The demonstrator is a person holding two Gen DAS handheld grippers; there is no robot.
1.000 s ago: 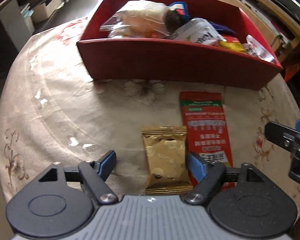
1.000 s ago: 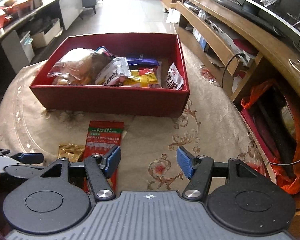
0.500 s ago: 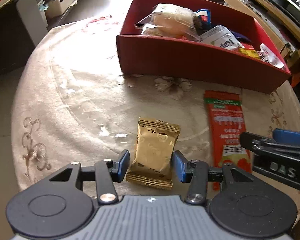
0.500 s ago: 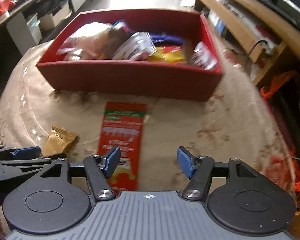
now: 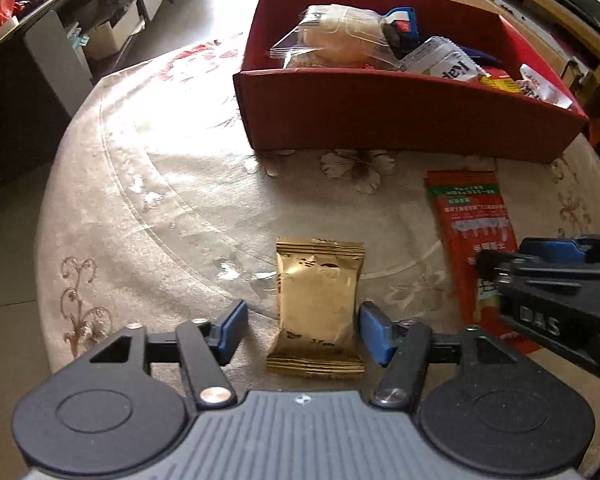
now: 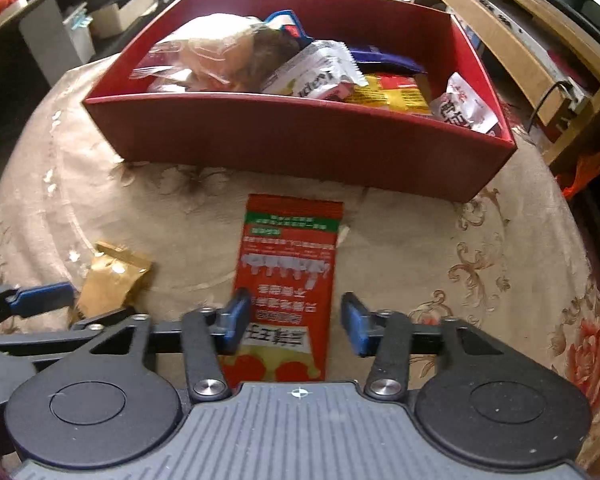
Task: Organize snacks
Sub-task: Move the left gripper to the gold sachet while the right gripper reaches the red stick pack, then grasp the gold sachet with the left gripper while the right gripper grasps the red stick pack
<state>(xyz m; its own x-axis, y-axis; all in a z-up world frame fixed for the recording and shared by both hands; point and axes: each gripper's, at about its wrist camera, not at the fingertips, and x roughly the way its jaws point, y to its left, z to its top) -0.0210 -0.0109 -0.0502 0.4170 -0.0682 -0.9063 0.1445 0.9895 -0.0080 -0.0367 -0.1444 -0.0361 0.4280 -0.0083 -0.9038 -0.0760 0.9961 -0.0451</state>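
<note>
A gold snack packet point(image 5: 318, 308) lies on the beige tablecloth between the fingers of my left gripper point(image 5: 300, 332), which is open around its near half; the right pad is close to the packet's edge. A long red snack packet point(image 6: 288, 280) lies to its right, between the fingers of my open right gripper point(image 6: 296, 320), which straddles its near end. The gold packet also shows in the right wrist view point(image 6: 112, 276). The red packet also shows in the left wrist view point(image 5: 472, 232). A red box point(image 6: 300, 140) holding several snacks stands beyond both.
The round table point(image 5: 160, 184) has a beige flowered cloth. A wooden TV bench point(image 6: 520, 52) runs along the right. Cabinets and boxes point(image 5: 100, 36) stand at the far left. An orange bag point(image 6: 588, 172) sits by the table's right edge.
The left gripper has shifted left and centred on the gold packet, fingers opening slightly wider. The right gripper has moved left over the red packet and its fingers have closed in around it.
</note>
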